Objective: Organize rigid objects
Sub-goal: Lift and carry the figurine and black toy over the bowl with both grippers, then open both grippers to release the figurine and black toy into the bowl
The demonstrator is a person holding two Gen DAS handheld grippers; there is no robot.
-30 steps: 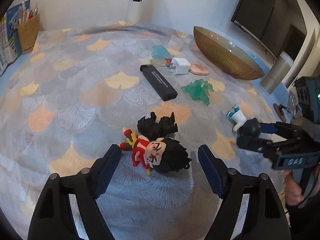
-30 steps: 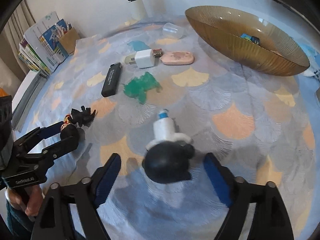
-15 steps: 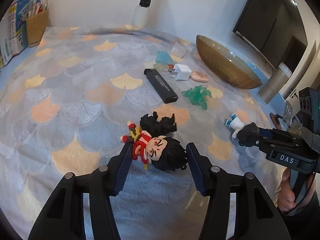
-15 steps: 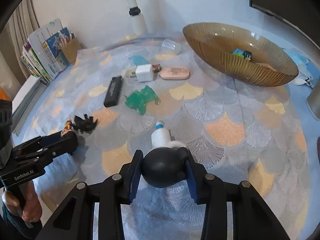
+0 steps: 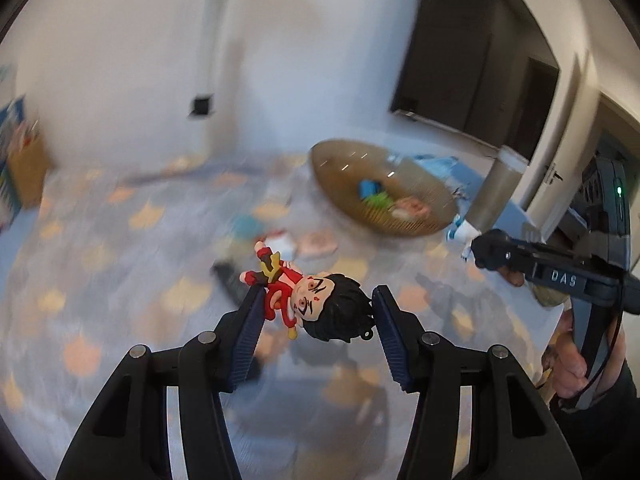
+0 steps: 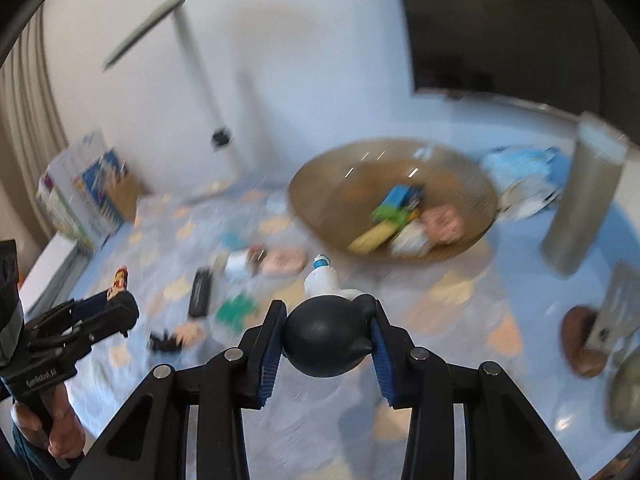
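My left gripper (image 5: 318,304) is shut on a small figure in red with black hair (image 5: 320,306), held above the patterned tablecloth. The same gripper (image 6: 122,308) and the red figure (image 6: 119,278) show at the left of the right wrist view. My right gripper (image 6: 328,330) is shut on a white figure with a round black head (image 6: 324,332), also held in the air. From the left wrist view that right gripper (image 5: 486,254) is at the far right. A brown ribbed bowl (image 6: 320,200) with several items inside lies ahead of both; it is also in the left wrist view (image 5: 340,176).
On the cloth lie a black stick-shaped device (image 6: 200,296), a green toy (image 6: 236,308), a small black figure (image 6: 166,342), a white charger (image 6: 236,264) and a pink oval (image 6: 284,260). A grey cylinder (image 6: 584,200) stands right of the bowl. A box of books (image 6: 80,196) is at the far left.
Both grippers closed on their figures and lifted them off the cloth. Both views now look higher, with the bowl's inside in sight and the background blurred.
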